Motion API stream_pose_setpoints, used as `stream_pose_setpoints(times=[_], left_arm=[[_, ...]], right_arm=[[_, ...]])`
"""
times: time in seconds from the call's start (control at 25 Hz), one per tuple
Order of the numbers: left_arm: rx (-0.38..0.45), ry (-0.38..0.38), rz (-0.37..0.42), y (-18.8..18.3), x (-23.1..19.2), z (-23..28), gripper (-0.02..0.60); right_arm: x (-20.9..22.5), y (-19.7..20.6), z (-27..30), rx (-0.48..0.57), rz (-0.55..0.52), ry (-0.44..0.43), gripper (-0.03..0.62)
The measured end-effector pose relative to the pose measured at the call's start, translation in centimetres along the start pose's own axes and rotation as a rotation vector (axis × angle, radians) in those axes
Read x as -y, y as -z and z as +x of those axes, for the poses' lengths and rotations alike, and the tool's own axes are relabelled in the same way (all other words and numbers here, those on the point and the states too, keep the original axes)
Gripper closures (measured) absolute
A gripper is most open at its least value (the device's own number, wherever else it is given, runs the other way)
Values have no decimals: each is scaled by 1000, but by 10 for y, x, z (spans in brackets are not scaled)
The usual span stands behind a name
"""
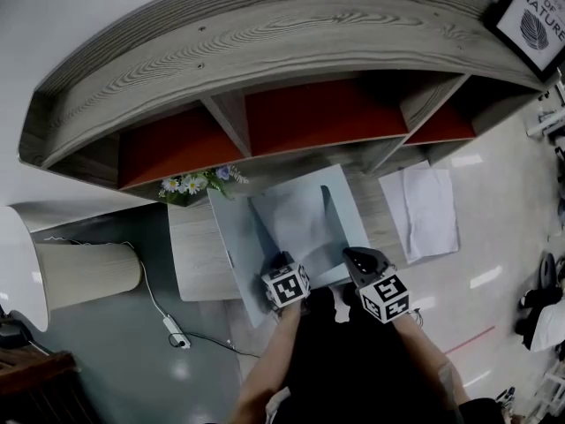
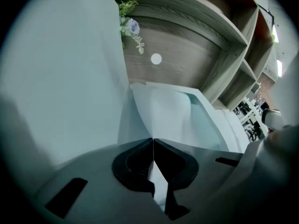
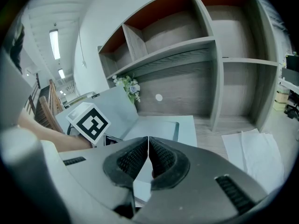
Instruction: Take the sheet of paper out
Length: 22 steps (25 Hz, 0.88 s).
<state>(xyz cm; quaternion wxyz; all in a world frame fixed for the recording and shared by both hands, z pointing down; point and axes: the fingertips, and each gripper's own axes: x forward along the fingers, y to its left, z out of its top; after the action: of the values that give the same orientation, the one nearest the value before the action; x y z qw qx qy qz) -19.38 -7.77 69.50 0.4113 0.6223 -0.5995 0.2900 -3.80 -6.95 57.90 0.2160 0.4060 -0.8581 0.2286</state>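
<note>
A pale blue folder [image 1: 351, 208] lies open on the wooden desk, its left cover [image 2: 60, 73] raised. A white sheet of paper [image 1: 296, 221] rests inside it and bows upward [image 2: 161, 118] toward the near edge. My left gripper [image 1: 279, 260] is at the folder's near left; its jaws [image 2: 153, 141] are shut on the near edge of the sheet, which is lifted a little. My right gripper [image 1: 354, 256] sits at the folder's near right edge. Its jaws [image 3: 148, 141] are shut, with the folder's pale blue edge [image 3: 140, 190] between the pads.
A grey wooden shelf unit [image 1: 291, 51] with red-backed compartments stands behind the desk. A small bunch of flowers [image 1: 196, 184] is at the folder's far left. Loose white sheets [image 1: 429, 210] lie to the right. A lamp shade [image 1: 84, 274] and a cable are at the left.
</note>
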Motion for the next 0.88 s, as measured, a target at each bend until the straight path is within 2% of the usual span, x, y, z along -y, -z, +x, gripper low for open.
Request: stream_pose_setpoints(times=[0.4, 0.68, 0.88], left_arm=[[84, 72, 7, -27, 15, -33, 569], [95, 178, 15, -32, 38, -55, 569], [125, 228, 32, -43, 50, -71, 569]], right_arm=[[1, -11, -2, 32, -1, 3, 580], [1, -22, -7, 58, -6, 10, 580], [5, -28, -13, 84, -2, 22, 580]])
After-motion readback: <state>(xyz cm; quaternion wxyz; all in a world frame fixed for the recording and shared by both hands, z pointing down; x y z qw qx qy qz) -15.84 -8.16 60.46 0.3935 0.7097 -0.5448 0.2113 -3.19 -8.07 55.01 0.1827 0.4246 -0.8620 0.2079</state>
